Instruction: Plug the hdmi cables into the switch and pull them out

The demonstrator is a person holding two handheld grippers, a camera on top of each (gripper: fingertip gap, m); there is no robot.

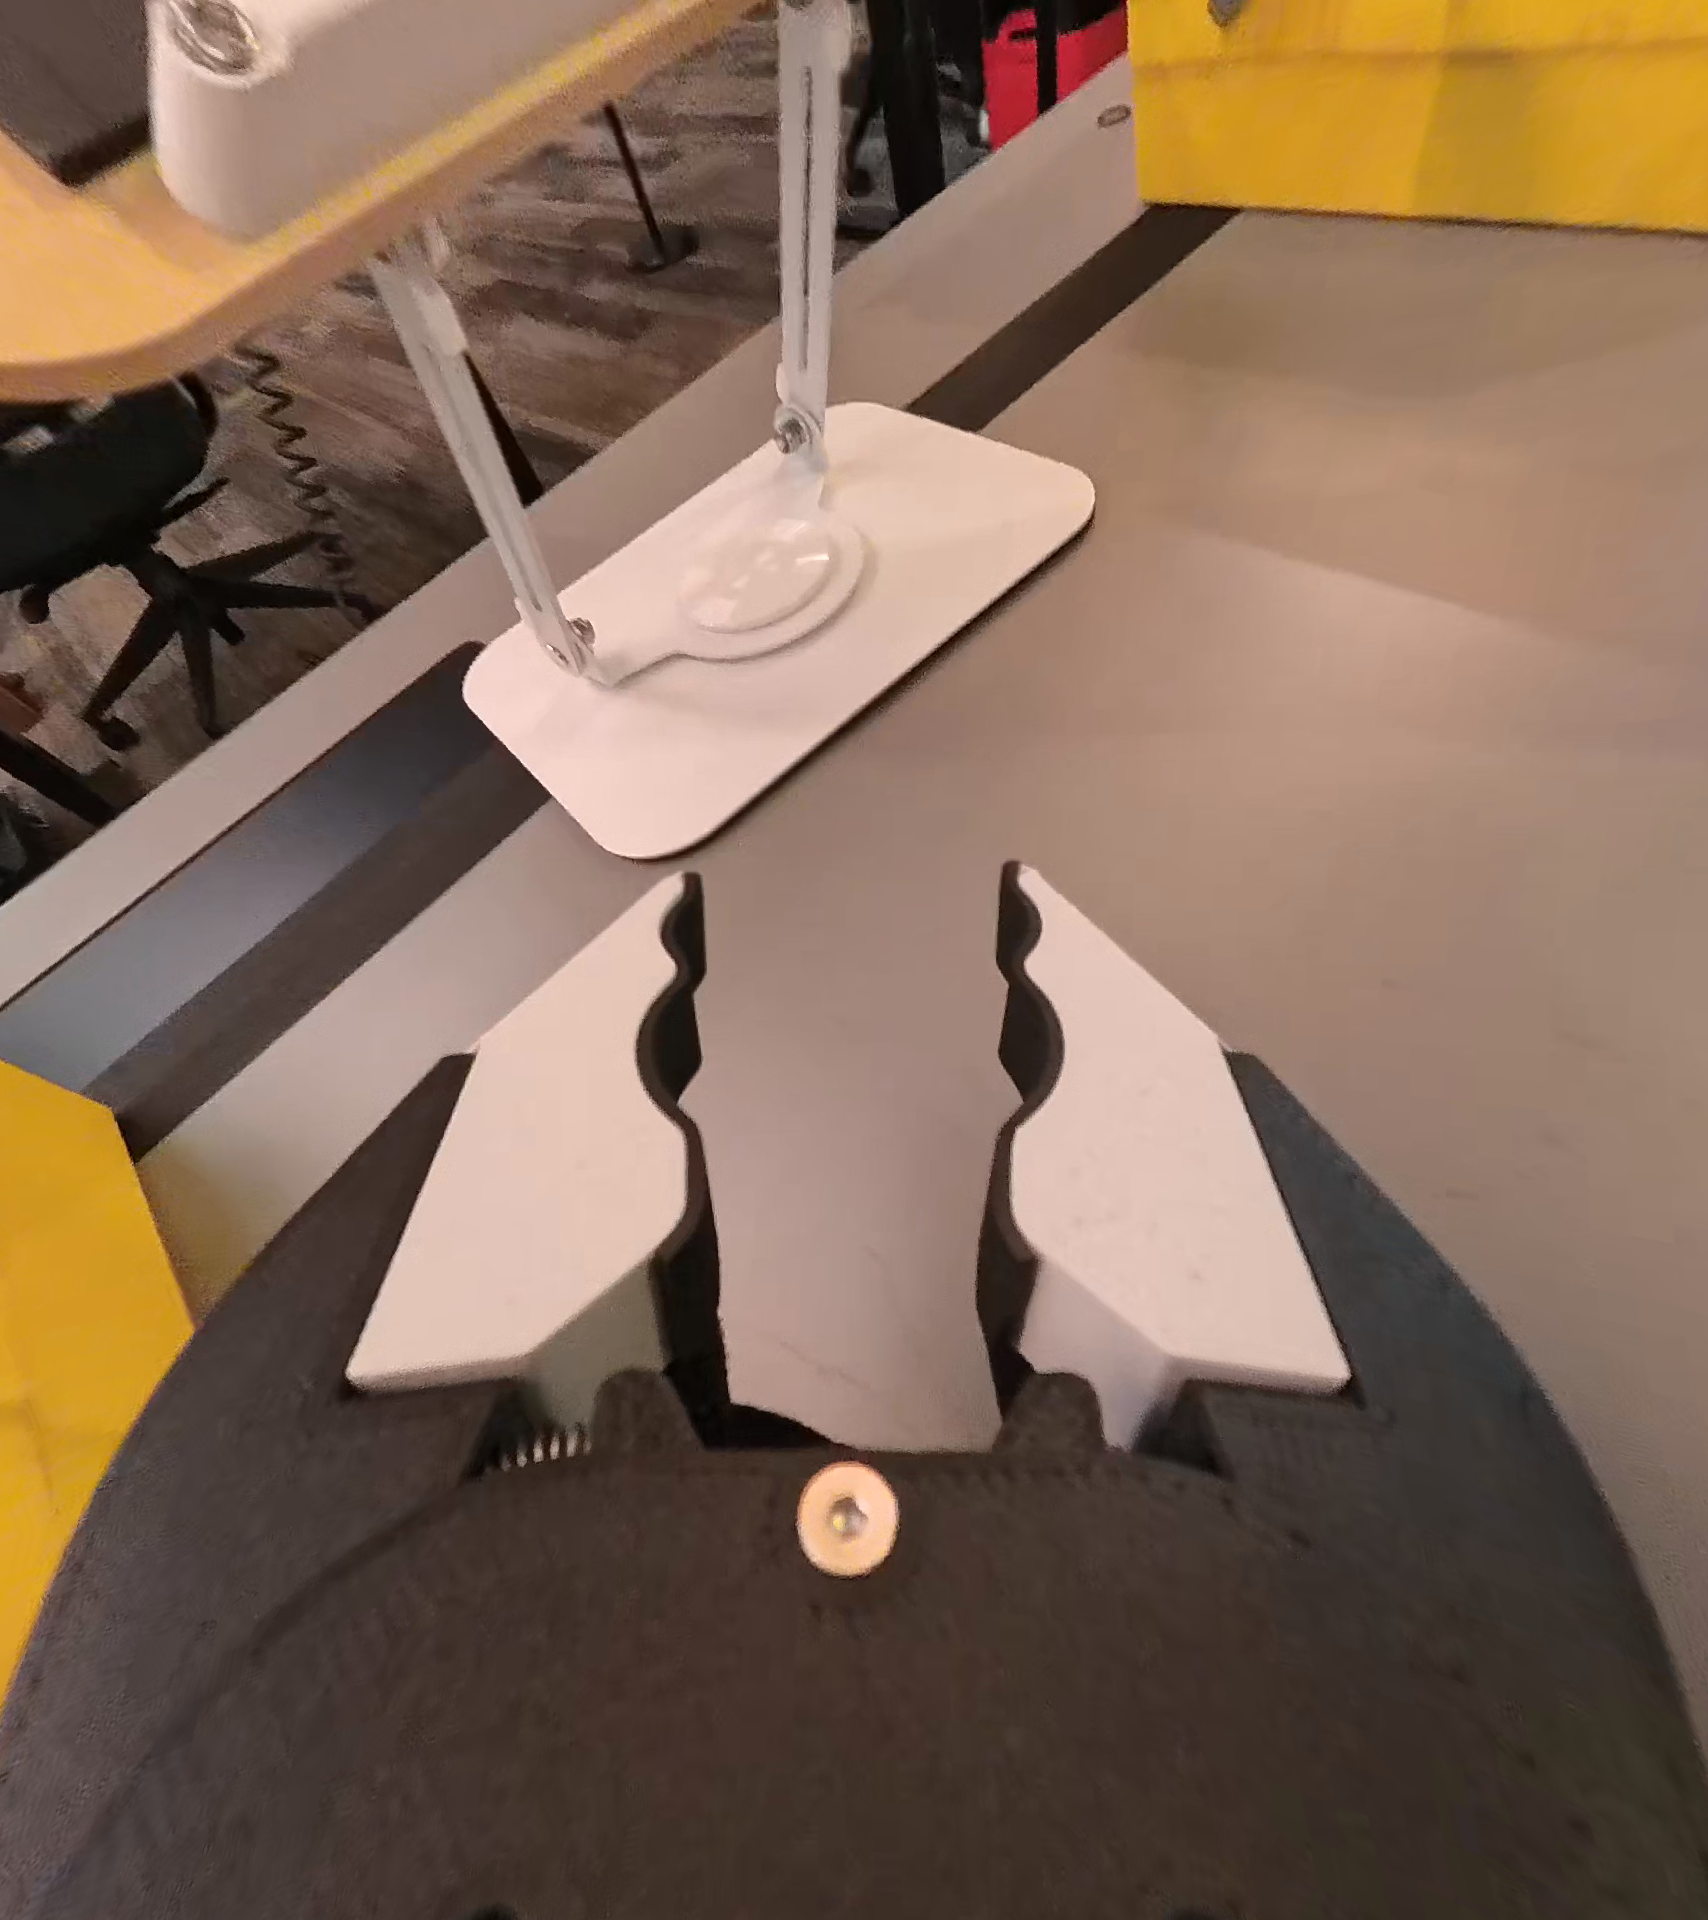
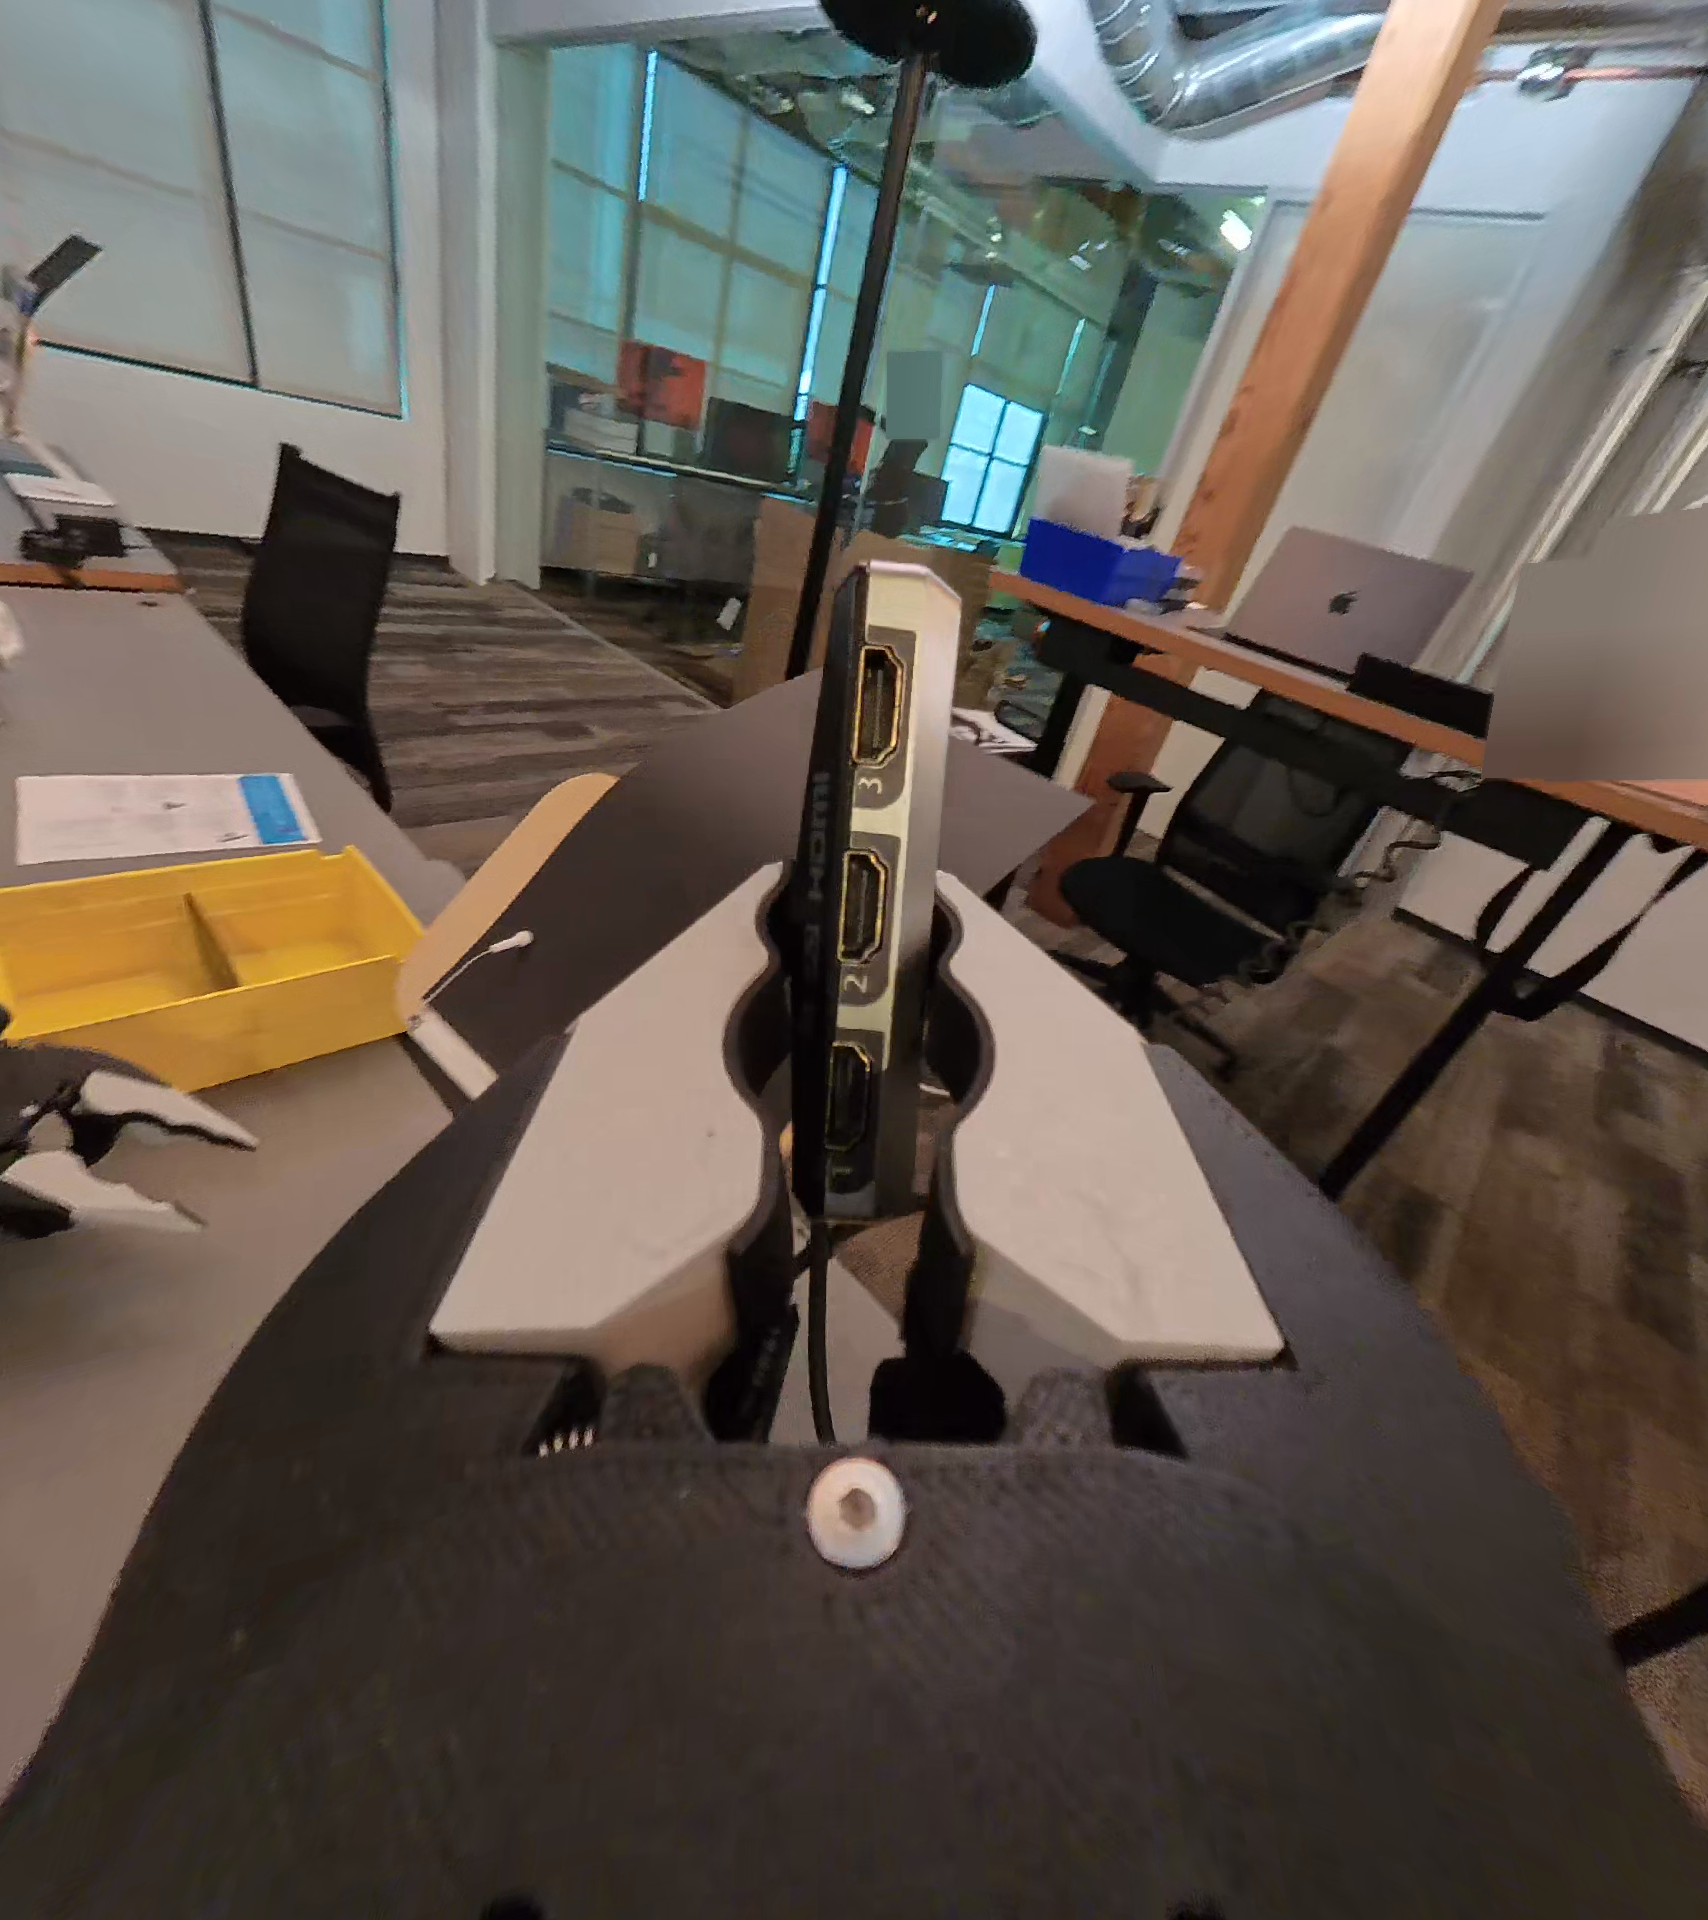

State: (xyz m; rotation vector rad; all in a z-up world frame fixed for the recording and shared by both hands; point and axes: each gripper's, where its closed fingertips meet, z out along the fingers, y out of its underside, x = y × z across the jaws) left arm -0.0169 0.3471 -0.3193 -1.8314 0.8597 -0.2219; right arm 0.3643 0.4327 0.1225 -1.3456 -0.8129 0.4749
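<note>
The switch [image 2: 871, 883] stands on end in the right wrist view, its long axis running from 6 o'clock up to 12 o'clock, its three ports stacked along that line and facing the camera. All three ports look empty. The right gripper [image 2: 855, 914] is clamped on its lower half, one finger on each broad face, so the top port rises clear above the fingertips. A thin black lead [image 2: 819, 1340] hangs from its bottom end.

No HDMI cable plug shows in either view, so I cannot say where the cables lie.

At about 8 o'clock from the switch, low over the grey table [image 2: 102, 1403], is the left gripper [image 2: 195, 1169], fingers spread and holding nothing. Its own view shows the same: left gripper [image 1: 850, 904] parted over bare tabletop, a white stand base [image 1: 933, 582] at 12 o'clock.

I judge the free left gripper must fetch a plug and bring it square-on to the ports.

A yellow bin [image 2: 206, 997] sits at 9 o'clock.
</note>
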